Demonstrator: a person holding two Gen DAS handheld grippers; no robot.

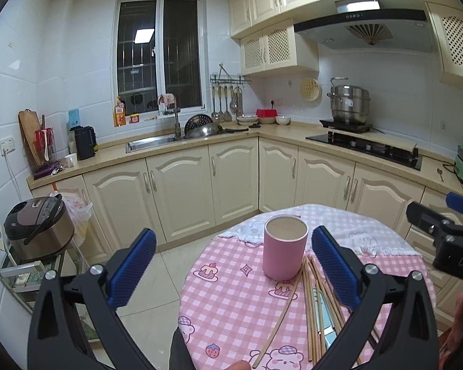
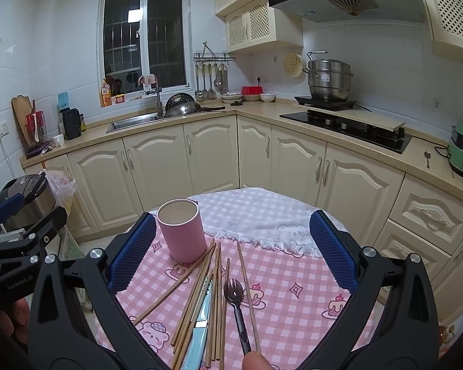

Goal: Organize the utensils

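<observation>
The chopsticks [image 2: 200, 296] are lying in a loose bundle on the pink checked table [image 2: 293, 265], their long axes running from the near edge up toward the cup [image 2: 182, 231], with the far tips fanning out beside its base and one or two touching it. One stick [image 2: 248, 296] is lying apart on the right, angled slightly left at its far end. A dark fork [image 2: 236, 305] is resting between that stick and the bundle, tines pointing away toward the white cloth [image 2: 262, 219], handle toward the near edge. A light-blue utensil [image 2: 200, 323] is lying in the bundle, aligned with the sticks. The cup is standing upright, mouth open, near the cloth's fringe. The right gripper [image 2: 231, 246] is hovering level above the sticks, jaws spread wide and holding nothing. The left gripper [image 1: 233, 265] is hanging over the table's left edge, also spread wide and empty, with the cup showing between its fingers; one stick [image 1: 281, 311] is slanting out to the left of the pile.
</observation>
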